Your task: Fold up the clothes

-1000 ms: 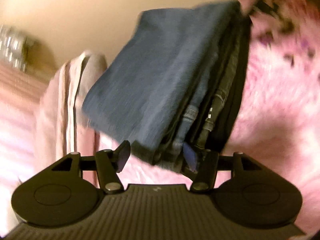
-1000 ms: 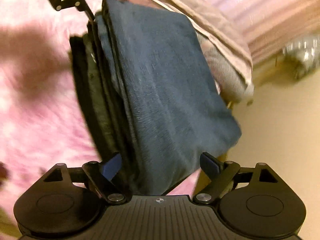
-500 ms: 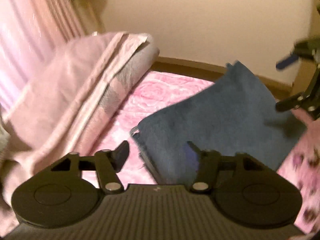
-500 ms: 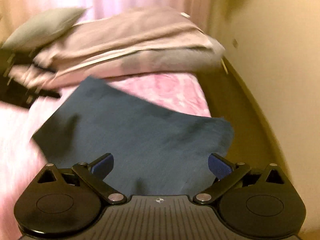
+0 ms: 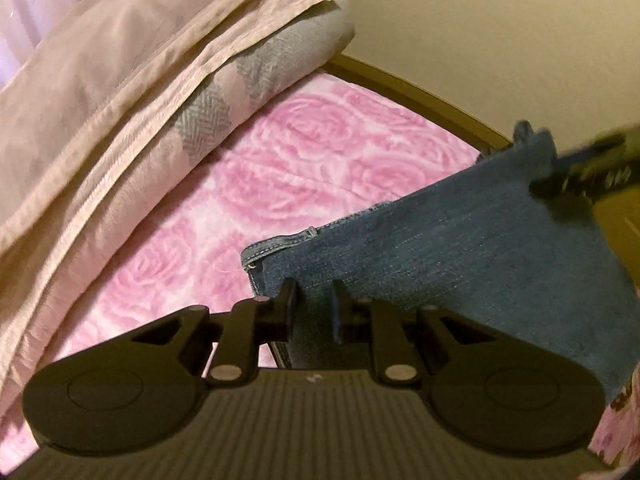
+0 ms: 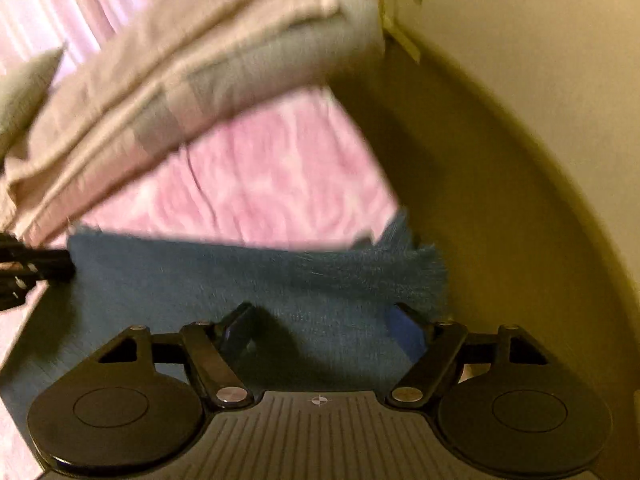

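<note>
On pink rose bedspread (image 5: 280,168) | left tongs (image 5: 314,308) pinching jeans (image 5: 460,248) | right tongs (image 6: 320,328) seemingly spread

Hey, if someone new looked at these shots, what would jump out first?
Folded blue jeans lie on the pink rose-patterned bedspread, with the left tongs nearly closed over their near edge. Behind them sits a bulky folded beige blanket.

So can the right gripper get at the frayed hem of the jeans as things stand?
Probably yes. The right gripper is open over the jeans, and the frayed hem lies just ahead of its right finger with nothing between. The left gripper is at the opposite edge.
</note>
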